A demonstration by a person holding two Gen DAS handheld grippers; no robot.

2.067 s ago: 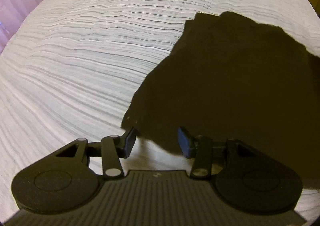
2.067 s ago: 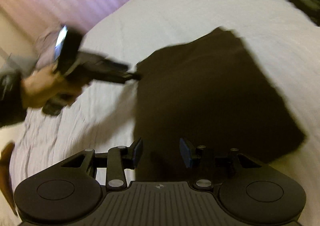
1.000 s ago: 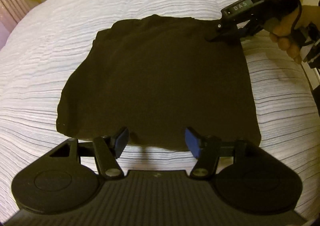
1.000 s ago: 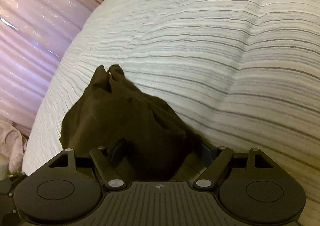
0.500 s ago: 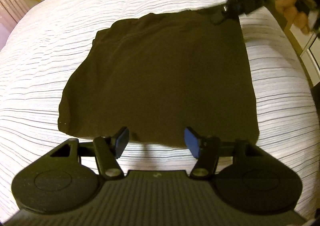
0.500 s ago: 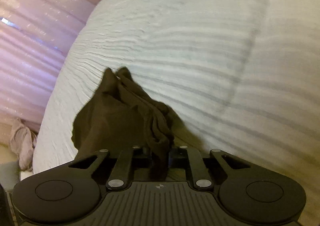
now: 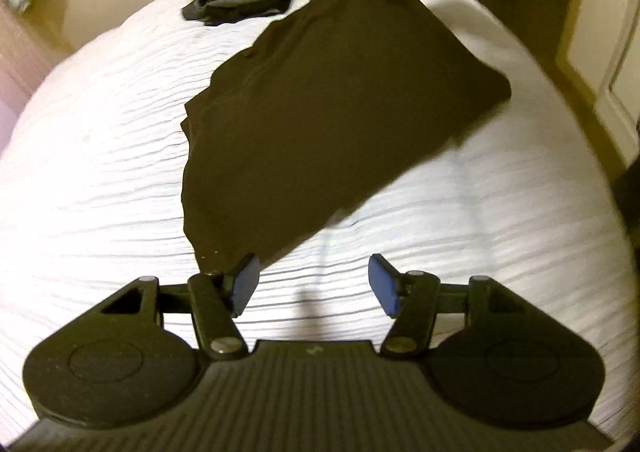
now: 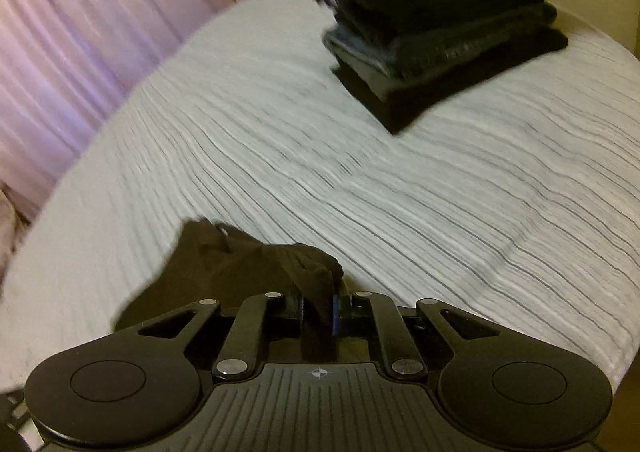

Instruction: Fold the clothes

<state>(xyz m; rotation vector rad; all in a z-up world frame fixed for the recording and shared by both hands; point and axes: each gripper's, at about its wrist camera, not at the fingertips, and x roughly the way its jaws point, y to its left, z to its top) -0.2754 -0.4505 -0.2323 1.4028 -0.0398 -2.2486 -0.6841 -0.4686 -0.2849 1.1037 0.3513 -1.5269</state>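
- Garment (image 7: pixel 320 124), dark, lies partly on the bed (image 7: pixel 100 180), its far corner lifted.
- Right gripper (image 8: pixel 318 310) is clamped on that corner.
- Left gripper (image 7: pixel 312 284) hovers spread wide at the near corner.
- Stack (image 8: pixel 432 24) sits at the bed's far end.

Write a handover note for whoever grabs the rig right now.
Right gripper: shut on one corner of the dark garment, lifting it off the bed.
Left gripper: open, empty, low beside the garment's near corner.
Stack of folded clothes sits at the far end of the bed.
Done: garment looks folded to a rectangle.
Left: probably carry it to the stack.
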